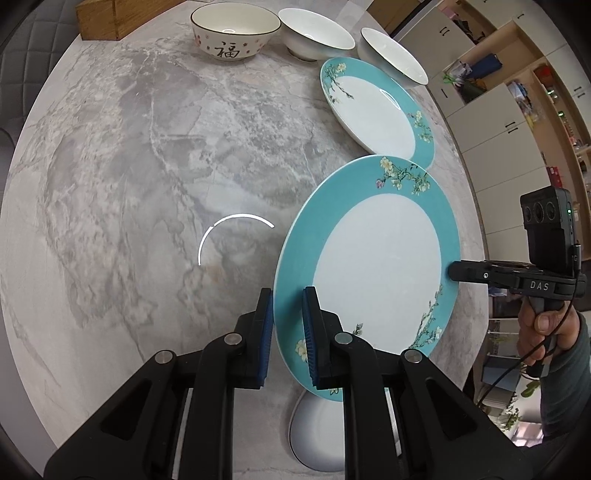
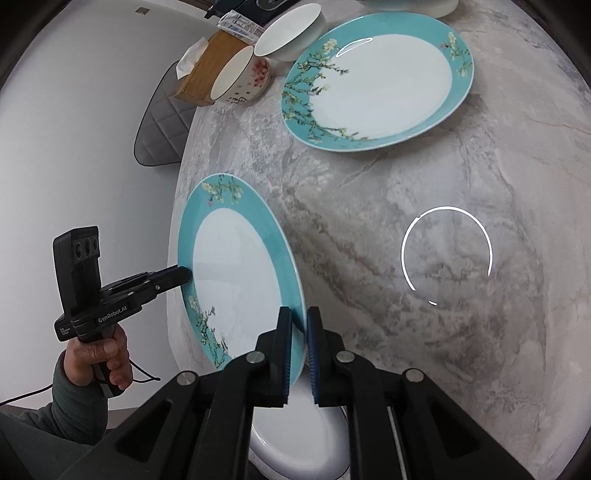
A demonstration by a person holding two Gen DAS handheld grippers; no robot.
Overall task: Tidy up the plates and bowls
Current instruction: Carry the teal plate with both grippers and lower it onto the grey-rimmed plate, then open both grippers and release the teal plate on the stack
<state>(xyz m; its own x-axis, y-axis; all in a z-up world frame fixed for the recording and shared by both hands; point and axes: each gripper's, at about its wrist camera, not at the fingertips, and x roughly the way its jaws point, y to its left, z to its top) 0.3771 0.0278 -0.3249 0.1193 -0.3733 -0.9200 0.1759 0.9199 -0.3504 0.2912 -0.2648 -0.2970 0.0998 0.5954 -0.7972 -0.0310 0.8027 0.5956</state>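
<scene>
The left gripper [image 1: 288, 306] has its blue-padded jaws pinching the rim of the teal plate [image 1: 376, 266], one pad on each face. Opposite it, the right gripper [image 2: 299, 325] pinches the far side of the same rim in the same way, so the plate hangs between the two, clear of the marble table [image 1: 147, 166] and near its edge. The plate is round, with a white centre and a broad teal border painted with blossoming branches; it is tipped steeply, its face turned up and toward the table's middle. Under it, partly hidden, lies a white plate [image 2: 295, 435]. Farther along the same edge a second teal plate [image 1: 376, 110] lies flat on the table. Beyond that stand two white bowls [image 1: 316, 33] and a patterned bowl [image 1: 234, 31], beside a wooden tissue box [image 2: 210, 66] at the table's far edge.
</scene>
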